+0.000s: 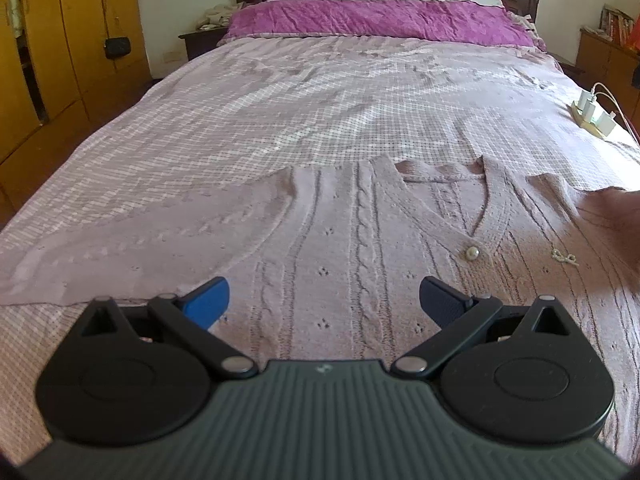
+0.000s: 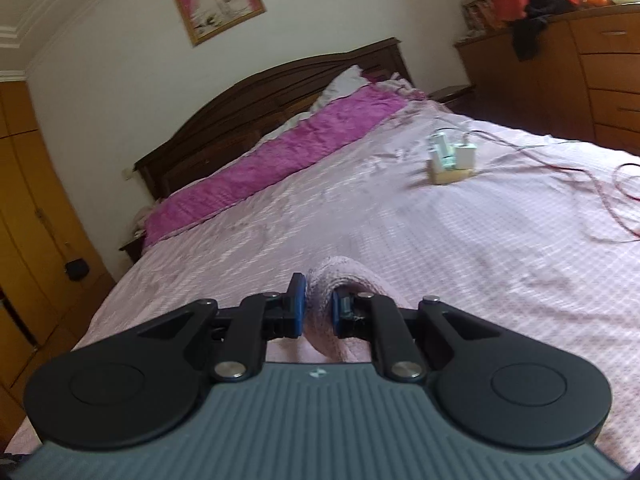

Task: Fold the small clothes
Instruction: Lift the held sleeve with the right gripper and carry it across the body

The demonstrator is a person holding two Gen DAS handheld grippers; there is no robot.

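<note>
Two grippers work the pink cardigan (image 1: 360, 232) spread on the bed (image 1: 280, 112): the right gripper (image 2: 316, 308) pinches its sleeve (image 2: 344, 280), lifted toward twelve o'clock, while the left gripper (image 1: 324, 300) hangs wide apart above the body.

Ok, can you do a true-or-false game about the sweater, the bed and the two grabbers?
1. The left gripper is open over the sweater. True.
2. The right gripper is empty. False: it is shut on a fold of pink knit.
3. The sweater has a pearly button below its V neck. True.
4. The pillow at the head of the bed is green. False: it is purple.
5. Chargers with cables sit on the bed. True.
6. The sweater is hanging in the wardrobe. False: it lies spread out on the bed.
</note>
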